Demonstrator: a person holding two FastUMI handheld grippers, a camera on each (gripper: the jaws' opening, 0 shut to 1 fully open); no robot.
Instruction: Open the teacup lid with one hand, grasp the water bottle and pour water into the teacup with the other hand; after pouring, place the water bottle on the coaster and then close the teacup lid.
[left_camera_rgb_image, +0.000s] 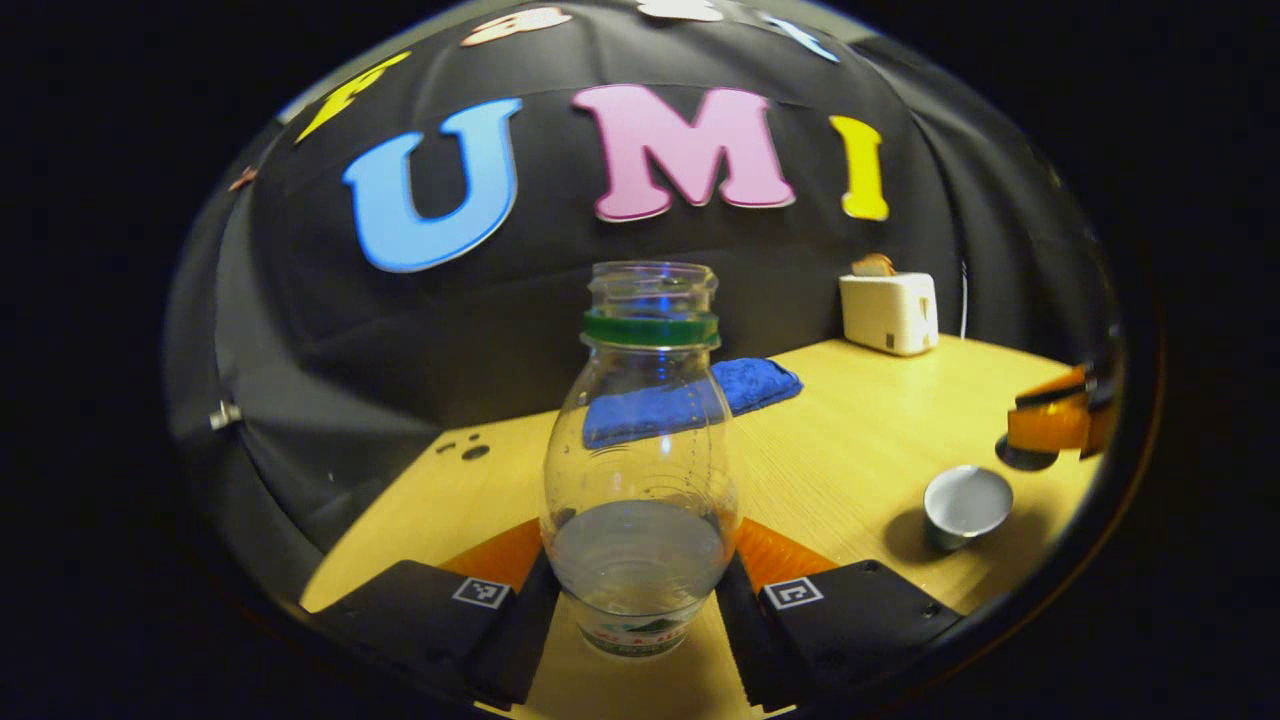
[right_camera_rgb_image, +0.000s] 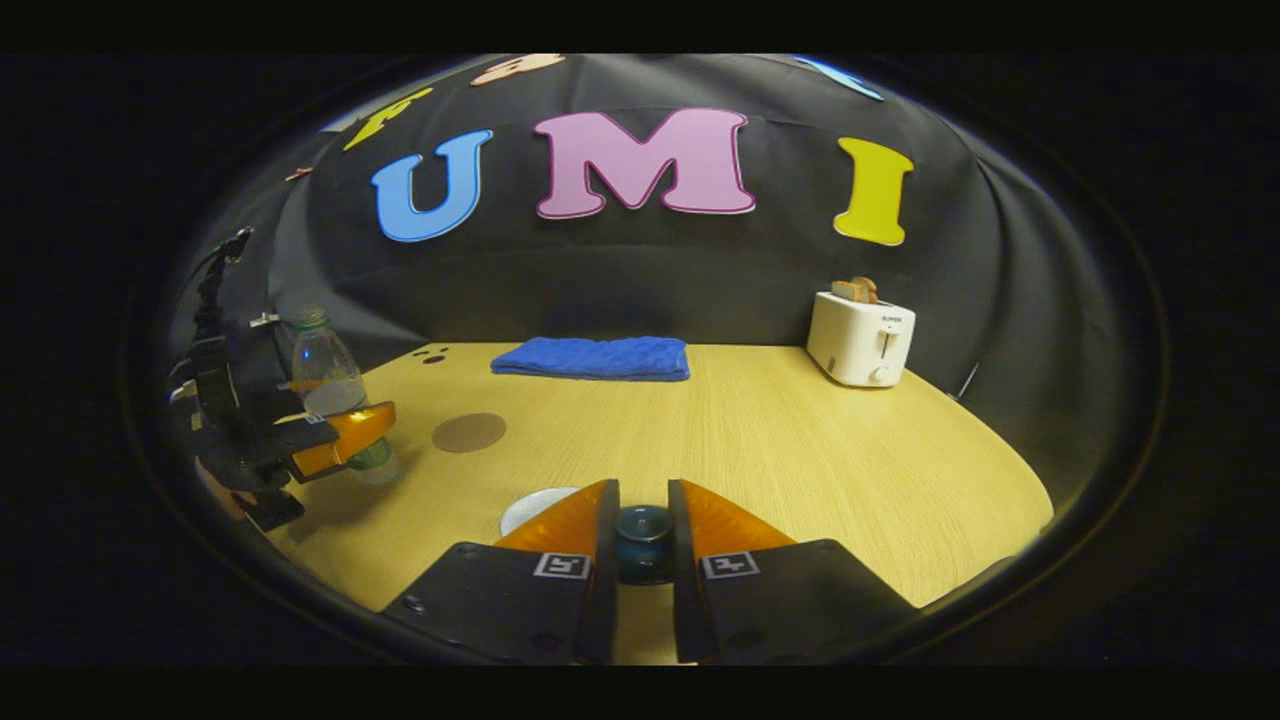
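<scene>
My left gripper (left_camera_rgb_image: 640, 565) is shut on a clear, capless water bottle (left_camera_rgb_image: 640, 440) with a green neck ring. The bottle stands upright and is about a third full. To its right the open teacup (left_camera_rgb_image: 965, 505) sits on the table. Above and beyond the cup, my right gripper (left_camera_rgb_image: 1050, 420) holds the dark lid (left_camera_rgb_image: 1025, 457). In the right gripper view my right gripper (right_camera_rgb_image: 643, 510) is shut on the lid's knob (right_camera_rgb_image: 643, 538), and the teacup's pale rim (right_camera_rgb_image: 535, 508) shows just left of the fingers. Far left, the left gripper (right_camera_rgb_image: 345, 430) grips the bottle (right_camera_rgb_image: 322, 375). The round brown coaster (right_camera_rgb_image: 469, 432) lies to the bottle's right.
A folded blue cloth (right_camera_rgb_image: 590, 358) lies at the back of the wooden table (right_camera_rgb_image: 800, 450). A white toaster (right_camera_rgb_image: 860, 338) with bread in it stands at the back right. Small dark holes (right_camera_rgb_image: 432, 354) mark the table's back left.
</scene>
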